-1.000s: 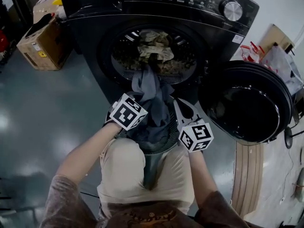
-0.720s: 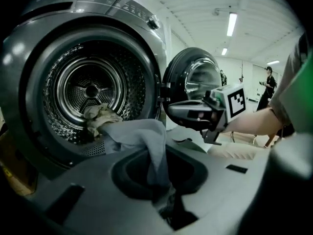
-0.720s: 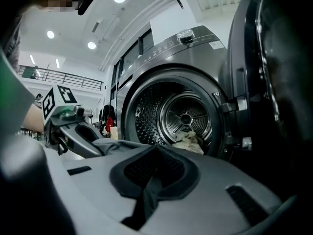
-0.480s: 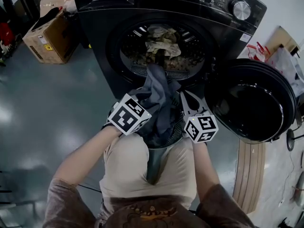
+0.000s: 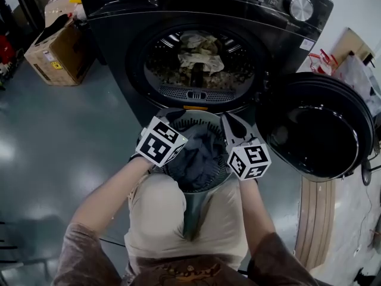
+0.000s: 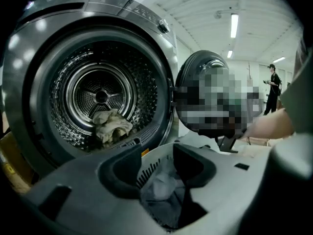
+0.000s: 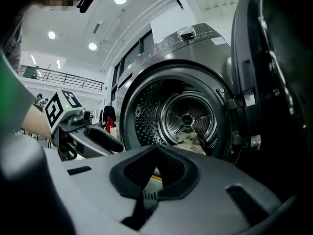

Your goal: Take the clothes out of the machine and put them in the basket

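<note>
The dark washing machine (image 5: 202, 16) stands open, with beige clothes (image 5: 196, 49) (image 6: 111, 126) (image 7: 191, 142) still lying in its drum. Right below the opening is the round grey basket (image 5: 196, 115) (image 6: 146, 173), and a grey-blue garment (image 5: 199, 154) (image 6: 164, 185) lies inside it. My left gripper (image 5: 177, 140) (image 6: 156, 153) hovers over the basket's left rim. Its jaws have just been opening; the cloth lies below the gap and the pads do not press on it. My right gripper (image 5: 229, 121) (image 7: 156, 150) hangs level over the right rim, its jaws together and empty.
The machine's round door (image 5: 315, 130) hangs open to the right of the basket. A cardboard box (image 5: 53, 49) sits on the floor at the far left. Bags (image 5: 351, 76) lie at the far right. A person (image 6: 271, 87) stands far off.
The grey-blue garment hung from the drum's mouth into the basket; now it lies wholly in the basket. The left gripper has let go of it and lifted a little.
</note>
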Tool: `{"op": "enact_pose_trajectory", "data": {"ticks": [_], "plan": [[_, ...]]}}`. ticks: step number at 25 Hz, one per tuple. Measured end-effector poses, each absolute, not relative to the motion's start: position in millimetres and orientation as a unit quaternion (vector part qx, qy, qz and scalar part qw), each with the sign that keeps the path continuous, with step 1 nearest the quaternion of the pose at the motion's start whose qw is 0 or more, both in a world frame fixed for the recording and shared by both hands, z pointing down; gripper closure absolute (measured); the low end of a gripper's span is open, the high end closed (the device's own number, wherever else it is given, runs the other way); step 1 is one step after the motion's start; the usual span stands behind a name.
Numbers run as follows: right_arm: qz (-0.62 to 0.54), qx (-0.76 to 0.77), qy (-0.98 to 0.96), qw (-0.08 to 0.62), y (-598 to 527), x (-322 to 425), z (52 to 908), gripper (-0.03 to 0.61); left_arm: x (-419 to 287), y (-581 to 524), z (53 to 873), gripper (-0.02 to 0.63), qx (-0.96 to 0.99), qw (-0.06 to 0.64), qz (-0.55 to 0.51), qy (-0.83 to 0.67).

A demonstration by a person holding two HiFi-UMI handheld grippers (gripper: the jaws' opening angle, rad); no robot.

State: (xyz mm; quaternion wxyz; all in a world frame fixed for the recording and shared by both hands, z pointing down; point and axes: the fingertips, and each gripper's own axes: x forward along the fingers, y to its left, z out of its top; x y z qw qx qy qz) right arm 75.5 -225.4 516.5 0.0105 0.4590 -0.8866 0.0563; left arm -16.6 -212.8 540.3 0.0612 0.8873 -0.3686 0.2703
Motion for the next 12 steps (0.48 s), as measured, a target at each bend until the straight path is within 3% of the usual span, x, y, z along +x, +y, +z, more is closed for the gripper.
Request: {"op": "enact_pose_trajectory", "data": {"ticks": [12], "plan": [[0.039, 0.451, -0.891, 0.023, -277, 50, 543, 0.581, -13, -300, 560, 0.403, 0.876, 0.006, 0.262, -0.404]]}}
